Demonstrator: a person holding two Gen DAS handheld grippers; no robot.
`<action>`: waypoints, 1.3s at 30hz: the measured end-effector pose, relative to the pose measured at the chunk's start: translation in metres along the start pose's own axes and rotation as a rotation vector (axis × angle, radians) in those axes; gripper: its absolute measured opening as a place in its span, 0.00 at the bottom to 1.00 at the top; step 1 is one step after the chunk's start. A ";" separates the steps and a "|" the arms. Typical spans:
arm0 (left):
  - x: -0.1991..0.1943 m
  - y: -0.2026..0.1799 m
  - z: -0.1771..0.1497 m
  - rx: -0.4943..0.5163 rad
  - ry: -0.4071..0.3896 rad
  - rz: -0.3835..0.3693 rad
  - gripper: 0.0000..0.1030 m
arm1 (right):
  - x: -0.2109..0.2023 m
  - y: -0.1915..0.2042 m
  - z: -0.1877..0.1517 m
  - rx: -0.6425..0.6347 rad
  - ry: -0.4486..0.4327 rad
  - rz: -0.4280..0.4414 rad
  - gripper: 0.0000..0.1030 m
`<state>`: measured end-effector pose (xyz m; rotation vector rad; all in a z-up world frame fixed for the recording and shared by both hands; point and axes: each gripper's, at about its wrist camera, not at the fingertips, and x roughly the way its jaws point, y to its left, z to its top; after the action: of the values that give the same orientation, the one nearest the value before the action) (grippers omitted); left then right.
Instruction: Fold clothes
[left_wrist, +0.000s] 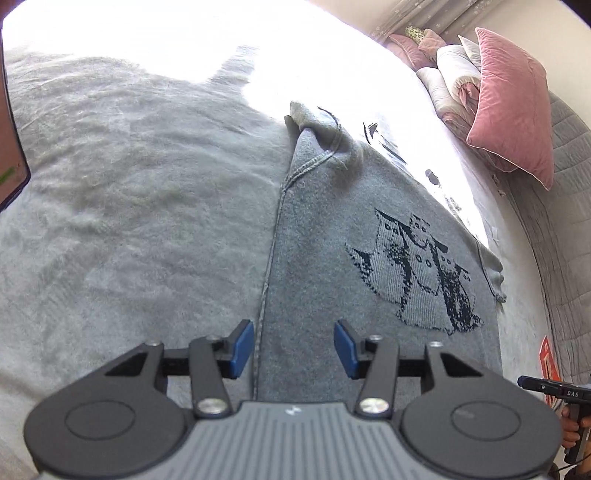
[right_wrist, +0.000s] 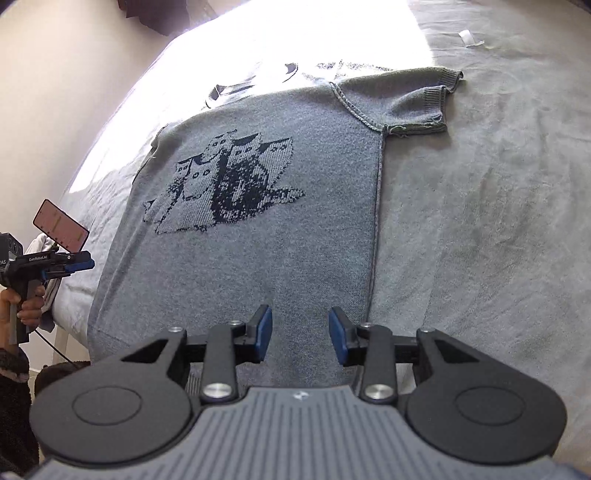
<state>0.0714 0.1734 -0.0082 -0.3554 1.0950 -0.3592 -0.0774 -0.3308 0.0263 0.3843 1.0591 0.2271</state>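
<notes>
A grey knitted short-sleeved sweater (left_wrist: 332, 229) with a dark building motif lies flat on the bed; it also shows in the right wrist view (right_wrist: 258, 229). My left gripper (left_wrist: 293, 349) is open and empty, hovering over the sweater's side seam near its hem. My right gripper (right_wrist: 300, 338) is open and empty, above the hem just inside the other side seam. One short sleeve (right_wrist: 417, 107) lies spread to the side. The far neckline is washed out by sunlight.
A fluffy grey blanket (left_wrist: 129, 206) covers the bed. Pink pillows (left_wrist: 513, 107) and a folded quilt (left_wrist: 454, 77) lie at the headboard. The other hand-held gripper with its phone (right_wrist: 61, 225) shows at the left bed edge. A wall (right_wrist: 55, 92) stands beyond.
</notes>
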 end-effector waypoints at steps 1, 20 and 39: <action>0.005 -0.005 0.005 0.007 -0.014 0.027 0.48 | 0.003 0.002 0.008 -0.005 -0.014 -0.012 0.38; 0.141 -0.106 0.167 0.384 -0.243 0.247 0.48 | 0.121 -0.032 0.202 -0.046 -0.254 -0.185 0.38; 0.191 -0.140 0.173 0.450 -0.415 0.228 0.01 | 0.166 -0.018 0.213 -0.276 -0.422 -0.379 0.04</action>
<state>0.2922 -0.0192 -0.0249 0.0961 0.6141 -0.3011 0.1890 -0.3286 -0.0225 -0.0252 0.6547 -0.0490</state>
